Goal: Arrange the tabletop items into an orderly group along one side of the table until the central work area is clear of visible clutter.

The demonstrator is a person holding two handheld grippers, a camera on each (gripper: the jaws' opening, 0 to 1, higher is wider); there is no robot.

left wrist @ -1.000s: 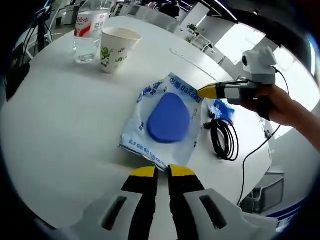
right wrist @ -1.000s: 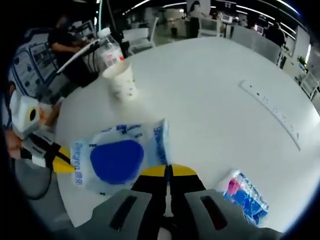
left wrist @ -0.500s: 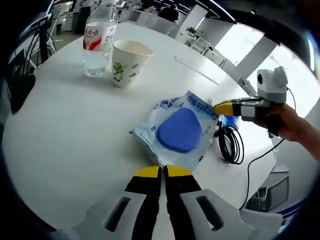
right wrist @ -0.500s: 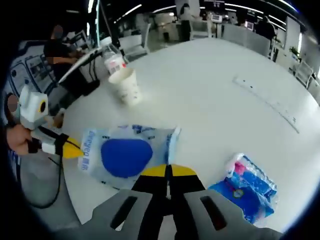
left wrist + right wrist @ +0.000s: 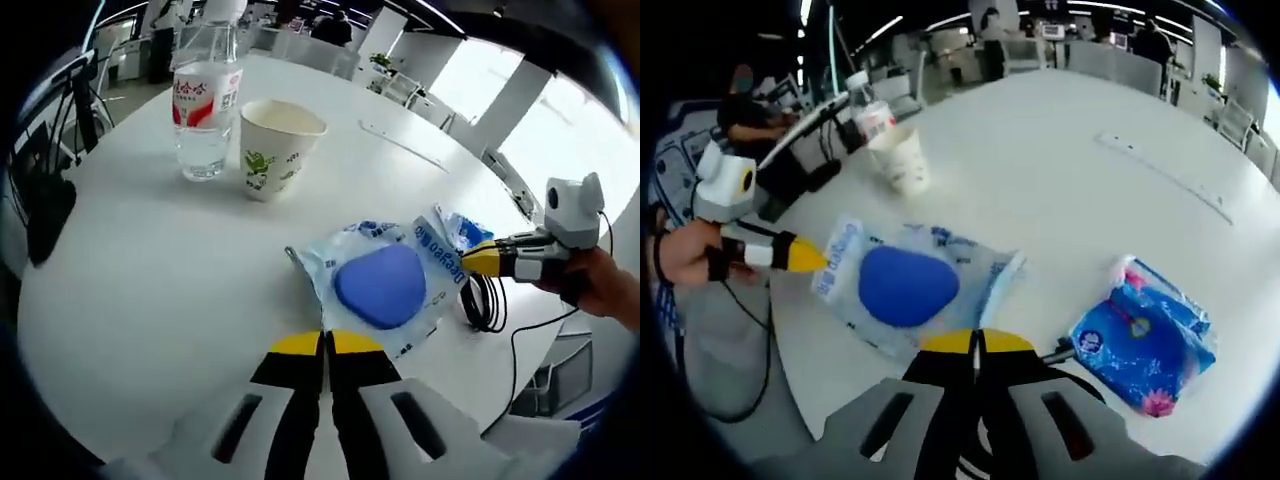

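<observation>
Pinching opposite edges of the clear packet [image 5: 385, 285] with its blue pad, both grippers [image 5: 325, 345] [image 5: 975, 343] are clamped; the right gripper partly hides the blue tissue pack [image 5: 458, 228].

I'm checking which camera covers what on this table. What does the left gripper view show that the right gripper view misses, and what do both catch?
The left gripper view alone gives a clear look at the black coiled cable at the table edge beside the right tongs. The right gripper view alone shows the whole blue tissue pack and the left tongs coming in from the left. Both share the clear packet with the blue pad, held between the two tongs, plus the paper cup, the water bottle and the white table.
</observation>
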